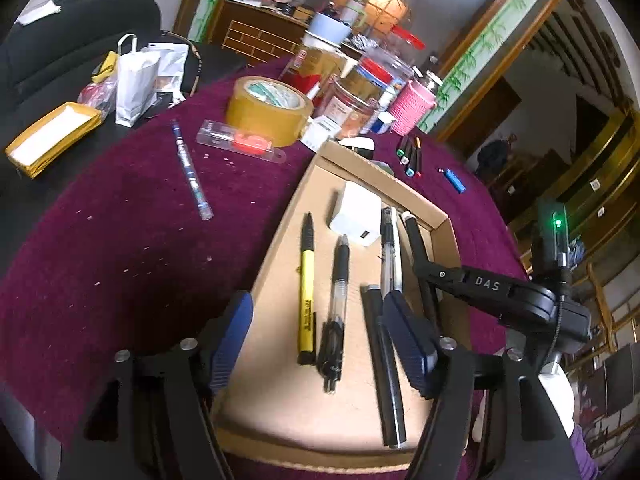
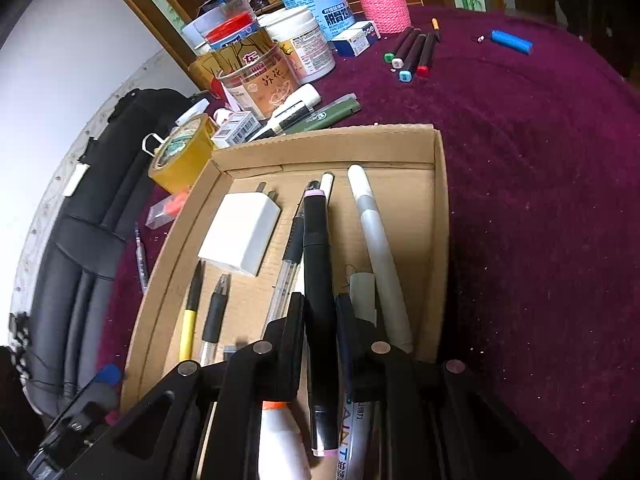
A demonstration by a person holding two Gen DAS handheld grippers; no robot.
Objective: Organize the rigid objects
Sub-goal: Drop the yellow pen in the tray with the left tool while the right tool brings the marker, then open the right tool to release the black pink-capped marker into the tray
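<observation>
Partly sorted. Already lying in the shallow brown cardboard tray (image 1: 440,216): a yellow-barrelled pen (image 1: 306,300), a clear gel pen with black grip (image 1: 338,288), a white cube-shaped plug charger (image 1: 356,220), a slim clear pen (image 1: 387,248), a long grey-white marker (image 2: 376,240) along the far-right wall.

Left gripper (image 1: 316,332) hovering above the tray with blue pads wide apart, nothing between them (yellow pen and gel pen lying loose on the cardboard below).

Right gripper (image 2: 320,312) narrow, clamped on a thick black marker with pink end bands (image 2: 318,248), held over the tray floor, apparently not yet set down.

Left to gather from the maroon cloth: a blue patterned pen (image 1: 191,172), a bundle of dark markers with coloured caps (image 2: 412,54), a small blue lighter (image 2: 512,42), a clear case with an orange item (image 1: 240,142), probably the tan tape roll (image 1: 268,110).
</observation>
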